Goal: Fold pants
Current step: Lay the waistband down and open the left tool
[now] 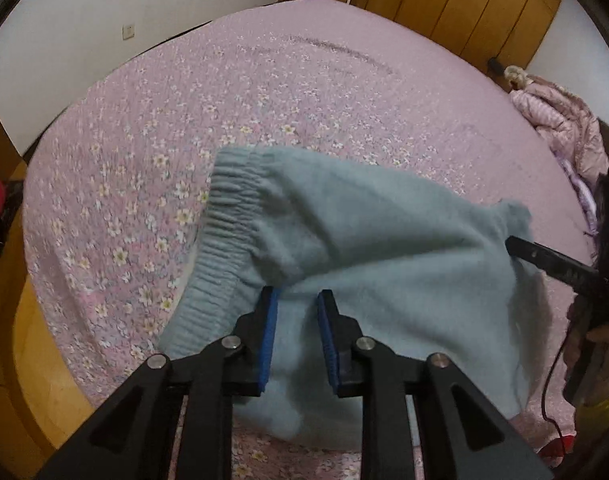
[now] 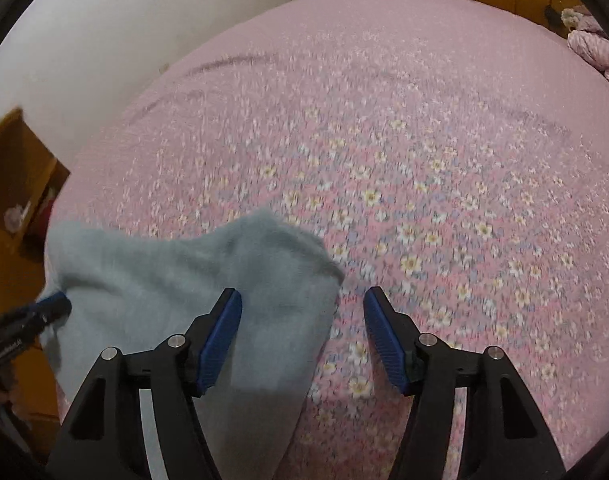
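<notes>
Light blue fleece pants (image 1: 384,240) are bunched over the pink floral bed (image 1: 304,80), their ribbed elastic waistband (image 1: 228,208) at the left. My left gripper (image 1: 298,300) has its blue pads pinching a thick ridge of the fabric, and the cloth pulls up toward it. In the right wrist view the pants (image 2: 184,272) sit lower left, and the left gripper's tip (image 2: 52,306) holds their far left edge. My right gripper (image 2: 302,292) stands wide open, one finger over the cloth's right edge and the other over the bed (image 2: 424,120). One right finger (image 1: 544,256) touches the pants' right side.
A pink padded jacket (image 1: 560,120) lies at the bed's right edge. Wooden wardrobe doors (image 1: 464,0) stand behind the bed, beside a white wall. A hand (image 1: 596,352) holds the right gripper. Wooden floor (image 1: 36,360) runs along the left.
</notes>
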`<state>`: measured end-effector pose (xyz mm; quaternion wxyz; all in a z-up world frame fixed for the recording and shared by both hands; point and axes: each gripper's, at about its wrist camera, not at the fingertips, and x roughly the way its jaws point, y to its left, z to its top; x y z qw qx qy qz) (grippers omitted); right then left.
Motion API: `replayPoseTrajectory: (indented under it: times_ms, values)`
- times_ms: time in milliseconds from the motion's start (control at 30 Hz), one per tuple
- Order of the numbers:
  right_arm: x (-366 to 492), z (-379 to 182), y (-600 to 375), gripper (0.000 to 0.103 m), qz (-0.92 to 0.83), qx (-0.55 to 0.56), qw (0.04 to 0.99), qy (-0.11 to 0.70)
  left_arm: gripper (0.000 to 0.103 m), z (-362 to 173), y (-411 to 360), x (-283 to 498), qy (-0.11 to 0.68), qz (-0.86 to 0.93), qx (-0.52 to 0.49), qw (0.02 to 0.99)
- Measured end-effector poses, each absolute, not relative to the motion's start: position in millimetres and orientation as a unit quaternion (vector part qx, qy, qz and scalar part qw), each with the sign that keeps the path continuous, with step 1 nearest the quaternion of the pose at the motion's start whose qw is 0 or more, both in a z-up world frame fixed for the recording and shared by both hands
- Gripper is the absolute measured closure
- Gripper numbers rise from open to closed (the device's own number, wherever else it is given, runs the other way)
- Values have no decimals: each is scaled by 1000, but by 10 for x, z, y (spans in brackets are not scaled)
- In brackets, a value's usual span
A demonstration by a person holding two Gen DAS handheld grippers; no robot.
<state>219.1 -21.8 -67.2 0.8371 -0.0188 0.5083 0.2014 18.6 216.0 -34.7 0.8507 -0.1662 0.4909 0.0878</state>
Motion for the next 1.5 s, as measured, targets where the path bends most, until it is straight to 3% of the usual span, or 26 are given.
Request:
replayPoseTrajectory:
  times_ms: [233, 467, 667, 1233, 1500]
  values:
    - [2194, -615, -238, 38, 196, -14, 837, 510, 80, -294, 2175, 157, 491, 79, -165, 852]
    - [1986, -312, -437, 38, 183, -3, 852, 490, 62, -158, 2209, -57, 483, 80, -174, 854]
    - [1774, -225, -590, 38, 181, 25, 842, 507, 53, -29, 2202, -202, 473, 88, -170, 860]
    - [1264, -323, -755, 38, 155, 85, 815, 552, 50, 215, 1994, -177, 469, 84, -166, 864]
    - [1221, -433, -540, 38, 165, 78, 805, 564, 50, -22, 1973, -30, 481, 71, -157, 859]
